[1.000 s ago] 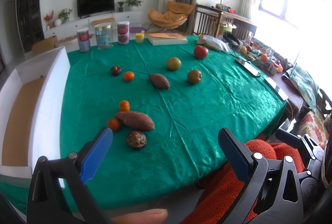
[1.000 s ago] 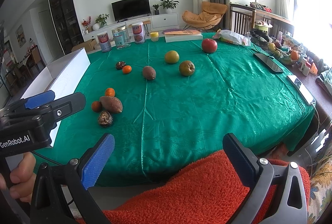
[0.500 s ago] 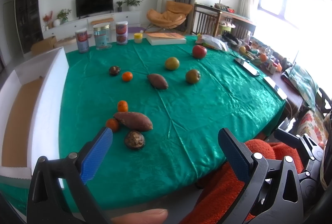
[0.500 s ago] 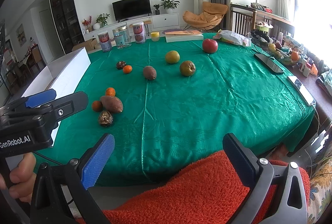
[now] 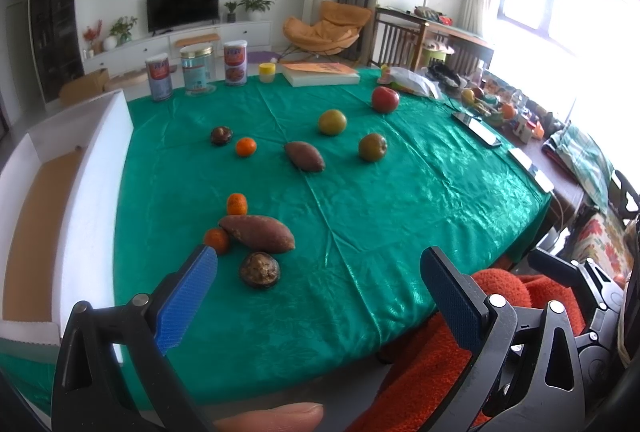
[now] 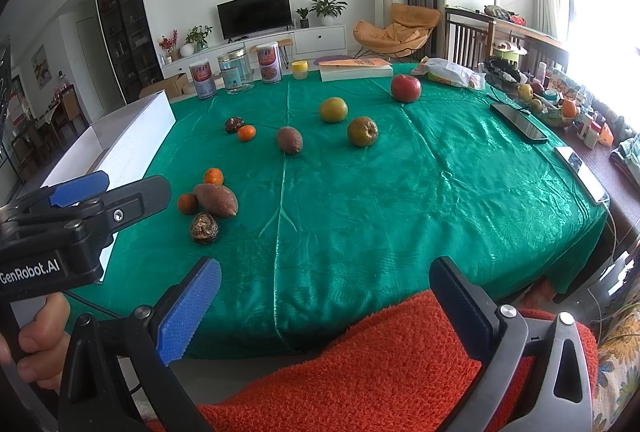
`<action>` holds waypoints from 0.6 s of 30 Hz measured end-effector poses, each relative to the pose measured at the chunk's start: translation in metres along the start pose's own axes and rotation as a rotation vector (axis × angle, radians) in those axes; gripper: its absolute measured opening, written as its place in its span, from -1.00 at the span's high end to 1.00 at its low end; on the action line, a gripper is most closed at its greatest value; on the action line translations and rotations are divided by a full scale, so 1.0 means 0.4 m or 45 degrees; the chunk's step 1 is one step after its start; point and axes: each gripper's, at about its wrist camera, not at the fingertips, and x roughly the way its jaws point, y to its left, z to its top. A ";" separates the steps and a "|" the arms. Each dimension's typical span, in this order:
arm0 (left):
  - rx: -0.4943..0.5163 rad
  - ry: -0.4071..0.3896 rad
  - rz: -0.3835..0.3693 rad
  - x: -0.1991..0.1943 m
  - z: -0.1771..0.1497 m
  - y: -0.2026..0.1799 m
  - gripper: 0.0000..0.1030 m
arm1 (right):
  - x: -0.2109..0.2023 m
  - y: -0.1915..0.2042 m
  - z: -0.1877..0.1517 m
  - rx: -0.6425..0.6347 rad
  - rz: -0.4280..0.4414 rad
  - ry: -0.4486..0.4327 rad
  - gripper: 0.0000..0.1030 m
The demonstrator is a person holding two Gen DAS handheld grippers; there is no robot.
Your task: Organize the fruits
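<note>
We hold both grippers off the near edge of the table (image 5: 400, 232), which is draped in a green cloth, and neither carries anything: the left gripper (image 5: 316, 272) has its blue-padded fingers spread wide, and the right gripper (image 6: 324, 284) is spread just as wide above an orange towel (image 6: 360, 364) that lies between us and the cloth. The fruits are scattered over the left and middle of the table. Nearest to us a dark wrinkled fruit (image 5: 259, 269) sits just in front of a large sweet potato (image 5: 258, 233), with one small orange (image 5: 216, 240) at the potato's left end, touching or nearly so, and another small orange (image 5: 237, 203) just behind it. Farther back lie a second dark fruit (image 5: 221, 135), a third small orange (image 5: 245, 146), a smaller sweet potato (image 5: 304, 156), a brownish-green fruit (image 5: 372, 147), a yellow-green fruit (image 5: 332, 121) and a red apple (image 5: 385, 99). A white box (image 5: 100, 184) with a brown floor stands along the left edge, close beside the near cluster. At the far edge we see three cans (image 5: 196, 70), a yellow cup (image 5: 267, 72) and a book (image 5: 320, 73); phones (image 6: 518, 122) lie toward the right edge. The right half of the cloth is bare and open for moving.
</note>
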 end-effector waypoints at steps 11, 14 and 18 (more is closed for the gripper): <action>-0.001 -0.001 0.002 -0.001 -0.001 -0.003 -0.98 | 0.000 0.000 -0.001 0.001 0.000 0.002 -1.00; -0.001 -0.002 0.001 -0.001 -0.001 -0.002 -0.98 | 0.000 0.000 -0.002 0.001 0.000 0.002 -1.00; -0.002 -0.002 0.002 -0.001 -0.001 -0.002 -0.98 | 0.000 0.001 -0.002 0.001 0.000 0.002 -1.00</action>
